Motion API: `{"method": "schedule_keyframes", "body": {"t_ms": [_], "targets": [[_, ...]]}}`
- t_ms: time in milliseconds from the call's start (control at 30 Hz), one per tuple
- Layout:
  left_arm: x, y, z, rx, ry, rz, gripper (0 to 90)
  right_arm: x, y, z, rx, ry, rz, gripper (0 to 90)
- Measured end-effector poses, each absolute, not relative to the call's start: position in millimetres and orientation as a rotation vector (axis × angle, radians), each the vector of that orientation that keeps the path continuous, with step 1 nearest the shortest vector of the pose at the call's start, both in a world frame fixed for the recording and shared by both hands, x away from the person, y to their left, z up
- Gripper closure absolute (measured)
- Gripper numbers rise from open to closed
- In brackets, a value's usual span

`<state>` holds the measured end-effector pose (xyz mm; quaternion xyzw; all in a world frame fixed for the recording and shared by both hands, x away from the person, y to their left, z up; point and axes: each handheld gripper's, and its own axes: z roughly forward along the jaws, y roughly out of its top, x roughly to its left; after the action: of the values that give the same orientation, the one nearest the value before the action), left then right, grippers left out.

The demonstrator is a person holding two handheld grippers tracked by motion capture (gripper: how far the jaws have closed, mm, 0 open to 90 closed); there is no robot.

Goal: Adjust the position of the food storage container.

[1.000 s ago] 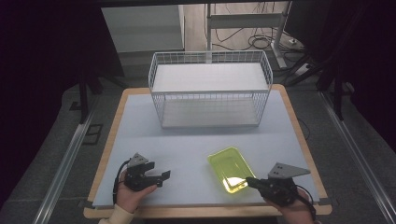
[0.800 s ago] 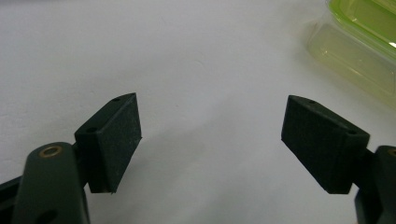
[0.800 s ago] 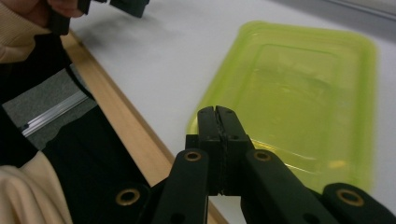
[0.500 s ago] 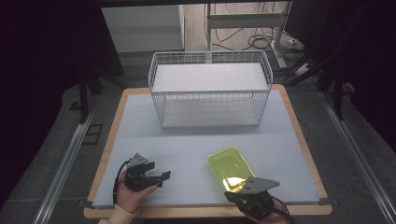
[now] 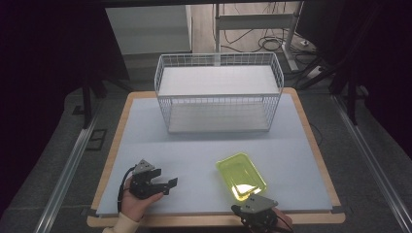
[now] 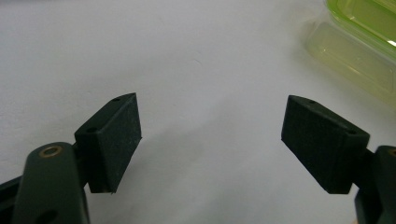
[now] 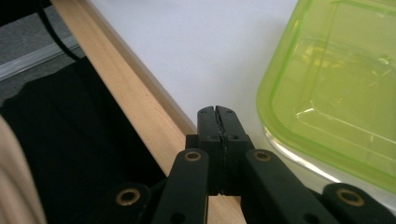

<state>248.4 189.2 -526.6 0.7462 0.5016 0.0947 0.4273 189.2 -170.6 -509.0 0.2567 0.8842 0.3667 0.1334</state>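
A yellow-green clear plastic container lies open side up on the pale table mat, near the front right. My right gripper sits at the table's front edge, just in front of the container's near corner. In the right gripper view my right gripper has its jaws pressed together with nothing between them, tips over the mat's edge, and the container lies close beside them. My left gripper rests at the front left, pointing right. In the left gripper view my left gripper stands wide open and empty, with the container farther off.
A white wire basket stands at the back middle of the table. The wooden table rim runs right beside the right gripper's tips. Bare mat lies between the basket and the grippers.
My right gripper has moved left and down, from the container's right side to the table's front edge by its near corner. The left gripper and the container have stayed put.
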Motion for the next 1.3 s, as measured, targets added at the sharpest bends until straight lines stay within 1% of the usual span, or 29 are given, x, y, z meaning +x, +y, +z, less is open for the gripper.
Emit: {"method": "schedule_keyframes", "body": {"t_ms": [233, 1300], "targets": [[249, 189, -527, 1.866, 1.251, 0.237, 19.7, 193, -173, -515, 0.758, 2.52, 1.033, 90.0], [249, 190, -528, 1.868, 1.254, 0.234, 19.7, 208, -196, -522, 0.889, 2.424, 1.008, 90.0]]}}
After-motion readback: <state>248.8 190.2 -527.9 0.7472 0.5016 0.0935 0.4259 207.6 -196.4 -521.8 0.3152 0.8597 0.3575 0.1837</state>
